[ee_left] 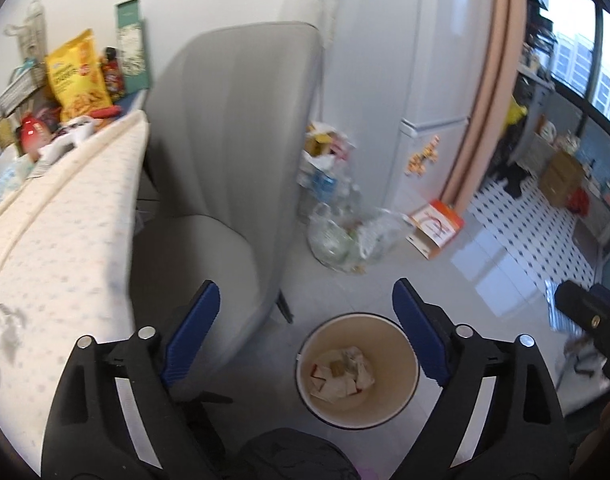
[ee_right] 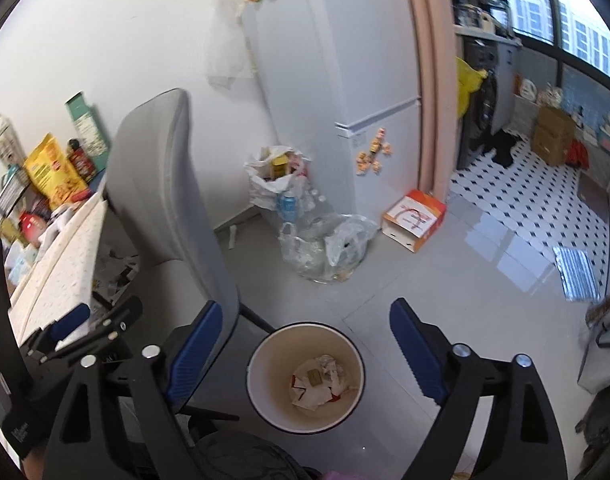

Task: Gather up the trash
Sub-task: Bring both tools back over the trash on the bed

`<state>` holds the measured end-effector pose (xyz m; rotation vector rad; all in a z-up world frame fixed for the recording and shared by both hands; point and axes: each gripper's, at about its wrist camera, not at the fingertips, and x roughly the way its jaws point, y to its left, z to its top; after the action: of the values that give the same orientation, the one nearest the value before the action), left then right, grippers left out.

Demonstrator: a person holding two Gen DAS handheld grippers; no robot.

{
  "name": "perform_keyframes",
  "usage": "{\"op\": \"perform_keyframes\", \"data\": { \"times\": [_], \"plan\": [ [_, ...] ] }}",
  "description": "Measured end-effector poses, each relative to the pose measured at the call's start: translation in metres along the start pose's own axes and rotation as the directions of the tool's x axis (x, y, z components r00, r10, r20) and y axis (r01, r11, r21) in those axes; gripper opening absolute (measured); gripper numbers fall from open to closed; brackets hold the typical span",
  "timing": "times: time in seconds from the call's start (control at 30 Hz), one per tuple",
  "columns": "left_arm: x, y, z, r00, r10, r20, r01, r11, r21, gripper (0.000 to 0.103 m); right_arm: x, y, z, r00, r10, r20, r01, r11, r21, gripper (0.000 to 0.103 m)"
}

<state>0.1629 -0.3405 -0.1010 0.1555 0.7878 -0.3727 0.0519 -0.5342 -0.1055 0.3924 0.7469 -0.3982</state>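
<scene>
Below the fingers in both views: round waste bin [ee_left: 357,370] [ee_right: 305,378], cream inside, dark rim, standing on pale glossy floor tiles. Crumpled paper trash [ee_left: 341,374] [ee_right: 319,380], white w/ red bits, lies at bin bottom.

L gripper [ee_left: 307,308]: blue ribbed fingers [ee_left: 193,332] spread wide, released, nothing between them. Bin sits under the right-hand finger, off-centre. R gripper [ee_right: 305,324]: same blue ribbed fingers [ee_right: 415,348], also spread, empty; bin roughly centred between them.

View differences:
- L wrist only: tabletop [ee_left: 57,240] close beside left finger, cream cloth w/ faint dots; R gripper's black body at far right edge.
- R wrist only: L gripper's black frame and one blue finger at lower left; white fabric item [ee_right: 229,48] hanging on wall; foil-like silver sheet [ee_right: 577,274] on floor, right of right finger.
- Both: grey upholstered chair [ee_left: 233,152] [ee_right: 169,200], smooth curved back, ahead of left finger; clear plastic bags [ee_left: 345,236] [ee_right: 329,248] of bottles, crinkled, ahead between fingers; orange-white carton [ee_left: 437,228] [ee_right: 415,218], boxy, by white fridge [ee_left: 417,60] [ee_right: 345,80]; yellow snack pouch [ee_left: 79,76] [ee_right: 53,172] on table clutter, far left.

Dark soft item at bottom edge under both grippers; cannot tell what.
</scene>
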Motion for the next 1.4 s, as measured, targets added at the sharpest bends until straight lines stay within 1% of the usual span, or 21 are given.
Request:
{"op": "perform_keyframes", "data": {
  "times": [0.2, 0.5, 0.7, 0.97, 1.17, 1.4],
  "plan": [
    [-0.030, 0.045, -0.001, 0.998, 0.051, 0.046, -0.048, 0.997, -0.057, 0.096, -0.016, 0.048, -0.003, 0.998, 0.053, 0.017, -0.052, 0.995, -0.084, 0.095],
    [-0.082, 0.126, -0.014, 0.987, 0.125, 0.101, -0.106, 0.979, -0.173, 0.097, -0.047, 0.124, -0.016, 0.990, 0.136, 0.030, -0.128, 0.975, -0.181, 0.095],
    [-0.111, 0.170, -0.031, 0.977, 0.170, 0.127, -0.136, 0.961, -0.239, 0.097, -0.065, 0.167, -0.029, 0.984, 0.173, 0.029, -0.161, 0.955, -0.248, 0.095],
    [-0.139, 0.226, -0.054, 0.964, 0.230, 0.135, -0.175, 0.928, -0.329, 0.097, -0.087, 0.217, -0.050, 0.975, 0.222, 0.018, -0.205, 0.924, -0.324, 0.095],
    [-0.159, 0.267, -0.075, 0.950, 0.283, 0.130, -0.211, 0.892, -0.399, 0.097, -0.097, 0.254, -0.064, 0.966, 0.259, -0.001, -0.240, 0.892, -0.383, 0.095],
    [-0.173, 0.315, -0.102, 0.937, 0.338, 0.094, -0.258, 0.846, -0.466, 0.097, -0.101, 0.291, -0.082, 0.953, 0.301, -0.036, -0.286, 0.854, -0.435, 0.095]
  ]
}}
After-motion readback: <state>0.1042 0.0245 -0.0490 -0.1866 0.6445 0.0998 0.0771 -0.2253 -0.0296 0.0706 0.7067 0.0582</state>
